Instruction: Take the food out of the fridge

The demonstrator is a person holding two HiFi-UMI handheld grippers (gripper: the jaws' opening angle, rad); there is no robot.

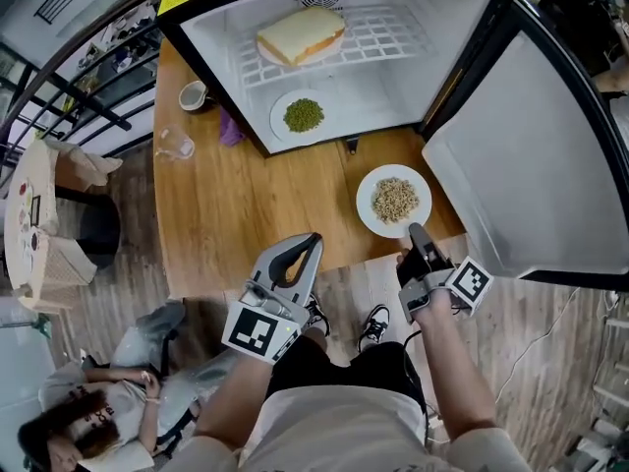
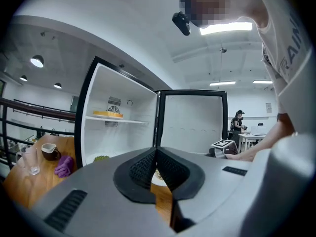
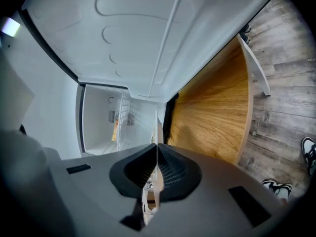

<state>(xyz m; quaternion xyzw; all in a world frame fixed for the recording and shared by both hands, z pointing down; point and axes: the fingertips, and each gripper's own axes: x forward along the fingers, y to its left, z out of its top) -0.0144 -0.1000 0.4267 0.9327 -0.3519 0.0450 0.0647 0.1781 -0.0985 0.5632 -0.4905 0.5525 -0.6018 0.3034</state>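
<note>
The left gripper [image 1: 311, 241] is closed on nothing. The right gripper [image 1: 414, 231] pinches the near rim of the plate of grains [image 1: 365, 205], out on the table [image 1: 236, 214]. 2 foods sit in the fridge [image 1: 211, 42]: a plate of green peas [image 1: 279, 118] on its floor and toast [image 1: 300, 34] on the shelf. The plates look stiff, smooth and breakable, so take them by the rim and keep them level

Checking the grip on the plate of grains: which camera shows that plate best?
The head view: the whole plate of grains shows from above, with the right gripper clamped on its near rim. The right gripper view shows only its rim edge-on between the fingers; the left gripper view shows just a sliver.
</note>
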